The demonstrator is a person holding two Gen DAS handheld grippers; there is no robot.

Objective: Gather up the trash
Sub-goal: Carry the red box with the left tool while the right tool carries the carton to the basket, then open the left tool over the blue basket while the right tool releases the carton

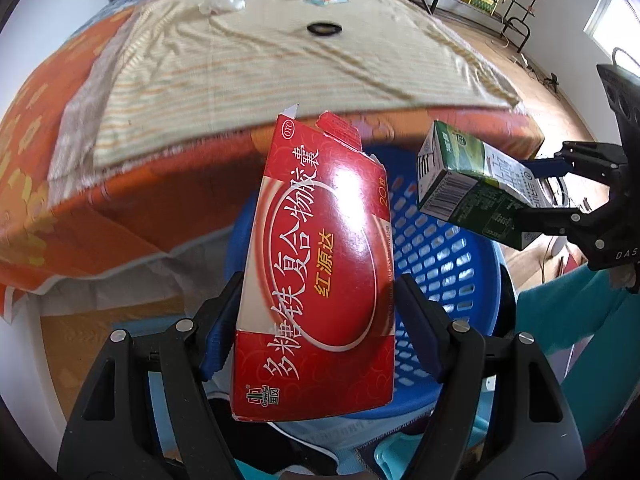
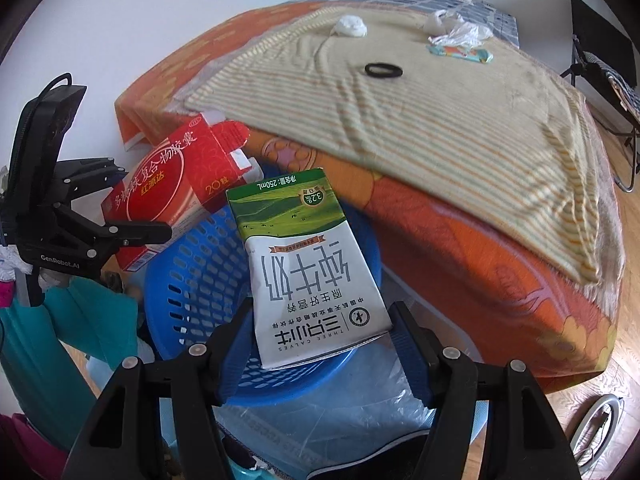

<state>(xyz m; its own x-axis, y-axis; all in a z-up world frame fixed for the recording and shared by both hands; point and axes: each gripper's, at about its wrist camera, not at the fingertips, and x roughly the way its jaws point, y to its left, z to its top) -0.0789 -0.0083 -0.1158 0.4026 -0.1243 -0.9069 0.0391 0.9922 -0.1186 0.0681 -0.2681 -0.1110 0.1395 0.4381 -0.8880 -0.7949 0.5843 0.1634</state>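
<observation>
Basket [image 1: 448, 248] blue, below both loads | my left gripper [image 1: 316, 320] clamps red medicine box [image 1: 320, 264], open flap at 12 | my right gripper [image 2: 324, 344] grips milk carton [image 2: 304, 264] | both tipped down, probably for dropping | tissues [image 2: 352, 26] at 12 on bed [image 2: 480, 216]

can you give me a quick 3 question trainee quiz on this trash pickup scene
1. What does each claw hold?
2. True or false: the basket below the claws is red.
3. Which is left on the bed: A) a black ring, B) a shoe, C) a cup?

Key:
1. The left claw holds a red box; the right claw holds a milk carton.
2. False, it is blue.
3. A, the black ring.
</observation>
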